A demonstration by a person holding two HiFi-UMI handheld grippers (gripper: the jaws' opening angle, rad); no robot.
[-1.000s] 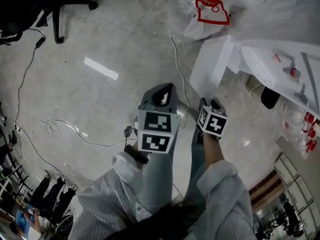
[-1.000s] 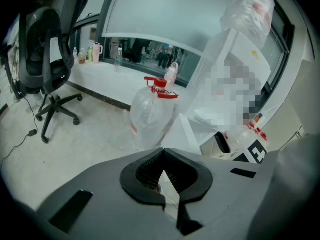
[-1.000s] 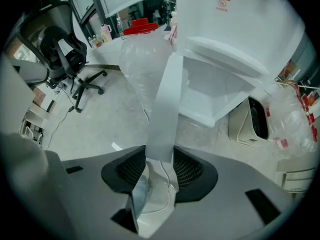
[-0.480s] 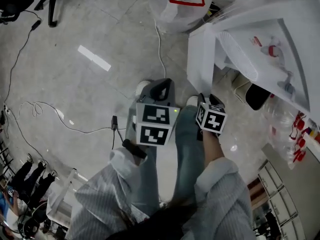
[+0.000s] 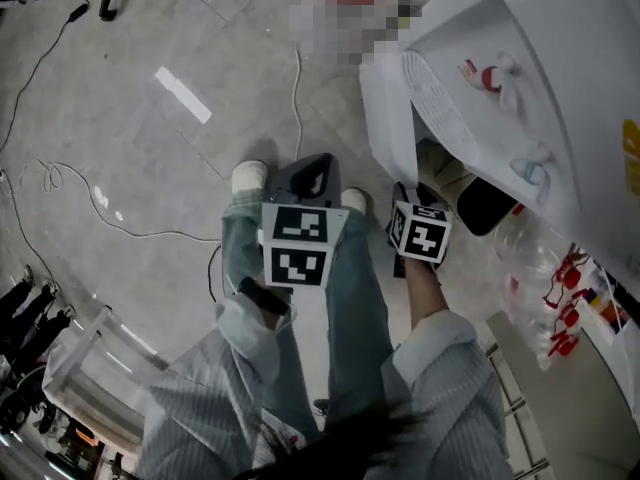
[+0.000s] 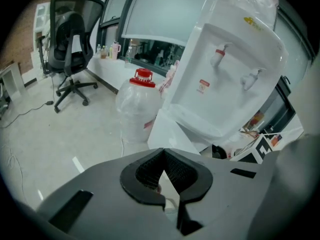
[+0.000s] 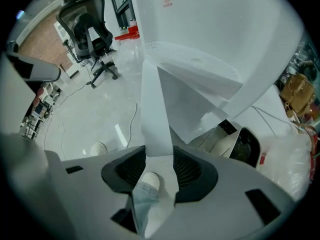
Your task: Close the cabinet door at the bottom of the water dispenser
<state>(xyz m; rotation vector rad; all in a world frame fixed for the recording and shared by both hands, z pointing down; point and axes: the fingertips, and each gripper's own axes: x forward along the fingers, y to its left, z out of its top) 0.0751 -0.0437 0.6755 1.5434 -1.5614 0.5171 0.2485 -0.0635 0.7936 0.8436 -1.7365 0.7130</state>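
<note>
The white water dispenser (image 5: 520, 78) stands at the upper right, and its bottom cabinet door (image 5: 385, 118) is swung out towards me. In the right gripper view the door (image 7: 154, 109) runs down to the tips of my right gripper (image 7: 159, 159). That gripper's jaws stand apart, with the door's lower edge in line with the gap; whether they touch it I cannot tell. My left gripper (image 6: 163, 156) is further left of the door (image 6: 172, 134), its jaw tips together on nothing. Both marker cubes (image 5: 295, 243) (image 5: 420, 230) hang over the person's legs.
A large water bottle (image 6: 137, 104) with a red cap stands left of the dispenser, and an office chair (image 6: 72, 44) is further left. Cables (image 5: 60, 183) lie across the floor. A dark pot (image 7: 245, 144) sits by the open cabinet. Plastic bags (image 5: 560, 298) lie at the right.
The person has stepped towards the dispenser, which now looms larger at the upper right. Both grippers have come closer to the open door. Neither gripper's jaws visibly changed.
</note>
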